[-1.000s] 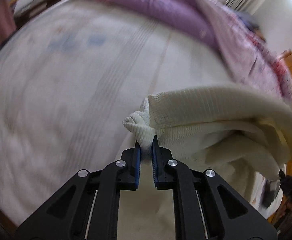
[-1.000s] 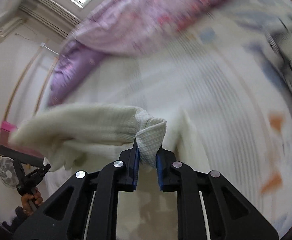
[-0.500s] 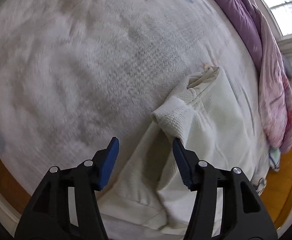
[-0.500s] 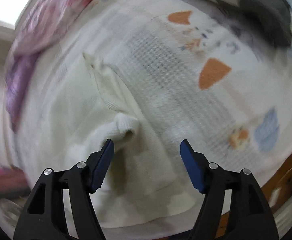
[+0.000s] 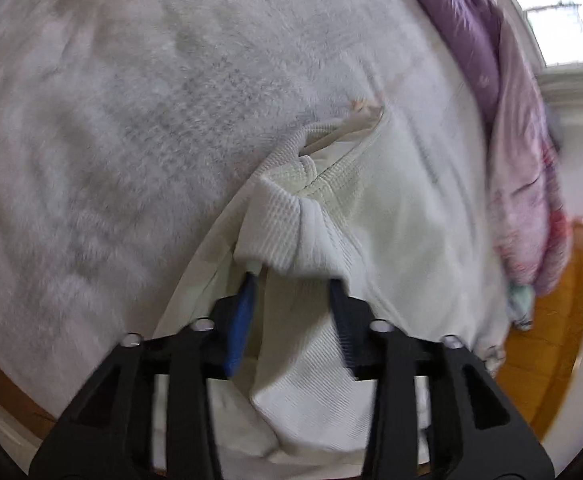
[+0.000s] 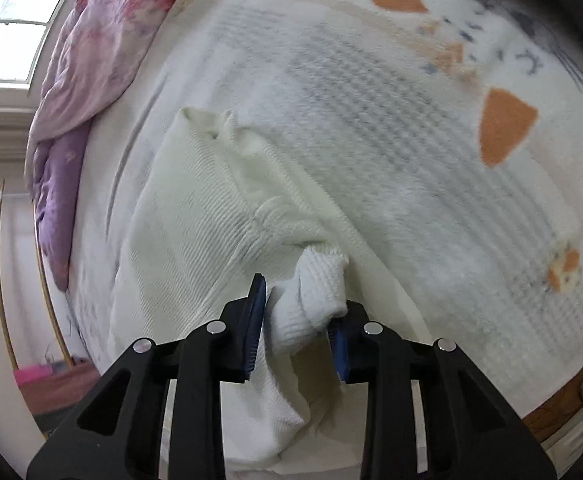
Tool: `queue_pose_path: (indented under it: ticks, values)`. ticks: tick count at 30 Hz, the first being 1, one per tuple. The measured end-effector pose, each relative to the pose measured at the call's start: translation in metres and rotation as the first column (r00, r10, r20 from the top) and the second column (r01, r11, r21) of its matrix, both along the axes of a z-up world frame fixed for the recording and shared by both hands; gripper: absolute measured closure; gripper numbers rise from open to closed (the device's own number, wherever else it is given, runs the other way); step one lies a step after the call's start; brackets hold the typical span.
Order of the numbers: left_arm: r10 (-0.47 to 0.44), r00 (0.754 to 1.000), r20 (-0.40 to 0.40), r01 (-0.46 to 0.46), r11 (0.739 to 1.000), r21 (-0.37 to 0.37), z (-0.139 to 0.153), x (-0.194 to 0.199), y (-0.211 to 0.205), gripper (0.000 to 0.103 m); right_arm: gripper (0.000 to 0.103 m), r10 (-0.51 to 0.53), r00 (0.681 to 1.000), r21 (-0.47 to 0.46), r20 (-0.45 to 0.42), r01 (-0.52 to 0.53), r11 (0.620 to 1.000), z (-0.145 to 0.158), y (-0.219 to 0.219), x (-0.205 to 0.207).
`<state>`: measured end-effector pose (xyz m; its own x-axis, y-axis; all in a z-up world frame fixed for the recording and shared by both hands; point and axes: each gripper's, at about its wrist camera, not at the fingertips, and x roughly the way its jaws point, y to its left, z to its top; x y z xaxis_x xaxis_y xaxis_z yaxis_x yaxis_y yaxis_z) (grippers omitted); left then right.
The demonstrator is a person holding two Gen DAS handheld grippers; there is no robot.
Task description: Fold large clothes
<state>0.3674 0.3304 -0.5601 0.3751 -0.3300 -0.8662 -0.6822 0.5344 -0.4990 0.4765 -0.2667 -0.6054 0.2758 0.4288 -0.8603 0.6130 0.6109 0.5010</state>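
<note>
A cream knit sweater [image 5: 403, 216] lies spread on the bed, also in the right wrist view [image 6: 187, 216]. My left gripper [image 5: 291, 284] is open, its jaws on either side of a bunched ribbed cuff [image 5: 279, 224] without pinching it. My right gripper [image 6: 301, 304] is open too, its blue pads straddling another rolled ribbed cuff [image 6: 315, 292]. Both grippers are low, close to the cloth. The near part of the sweater is hidden under the gripper bodies.
The bed has a fluffy white blanket [image 5: 139, 128] with orange and blue patches [image 6: 503, 124]. A purple and pink quilt [image 5: 511, 128] is heaped along the far side [image 6: 91, 52]. Wooden floor [image 5: 563, 340] shows past the bed edge. A window [image 6: 15, 28] is behind.
A second ago both grippers held sweater corners in the air. They let go, the sweater now lies on the bed, and both open grippers have come down around the cuffs.
</note>
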Motion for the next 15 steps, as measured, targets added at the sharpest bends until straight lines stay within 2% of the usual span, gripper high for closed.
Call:
queue_pose_path:
  ticks: [1, 2, 6, 9, 11, 13, 14, 15]
  values:
    - [0.02, 1.0, 0.009, -0.02, 1.0, 0.006, 0.003, -0.006, 0.002, 0.03, 0.073, -0.016, 1.0, 0.023, -0.002, 0.016, 1.0, -0.005, -0.003, 0.0]
    - [0.042, 0.999, 0.033, -0.043, 0.999, 0.015, 0.007, -0.012, 0.002, 0.026, 0.073, -0.032, 0.999, 0.049, -0.004, 0.033, 0.998, -0.008, -0.004, 0.0]
    - [0.036, 0.999, 0.037, -0.037, 0.999, 0.015, 0.001, -0.006, -0.006, 0.024, 0.072, -0.062, 0.998, 0.071, -0.001, 0.062, 0.996, -0.01, -0.01, -0.003]
    - [0.009, 0.999, -0.037, -0.006, 0.998, 0.069, -0.021, 0.01, -0.012, 0.025, 0.068, -0.049, 0.999, 0.054, -0.003, 0.049, 0.997, -0.015, -0.004, 0.003]
    - [-0.005, 0.996, -0.094, 0.014, 0.996, 0.088, -0.031, 0.016, -0.014, 0.031, 0.067, -0.038, 0.999, 0.038, -0.012, 0.038, 0.999, -0.016, -0.004, 0.0]
    - [-0.034, 0.991, -0.131, 0.049, 0.992, 0.114, -0.037, 0.019, -0.017, 0.043, 0.071, -0.016, 1.0, 0.02, -0.019, 0.016, 1.0, -0.015, -0.004, -0.003]
    - [-0.042, 0.994, -0.104, 0.053, 0.993, 0.105, -0.038, 0.018, -0.016, 0.084, 0.085, 0.006, 1.0, -0.006, -0.014, -0.006, 1.0, -0.011, -0.004, -0.003]
    - [-0.054, 0.993, -0.105, 0.065, 0.993, 0.099, -0.039, 0.017, -0.014, 0.099, 0.085, 0.031, 1.0, -0.024, -0.001, -0.031, 0.999, -0.007, -0.003, -0.002]
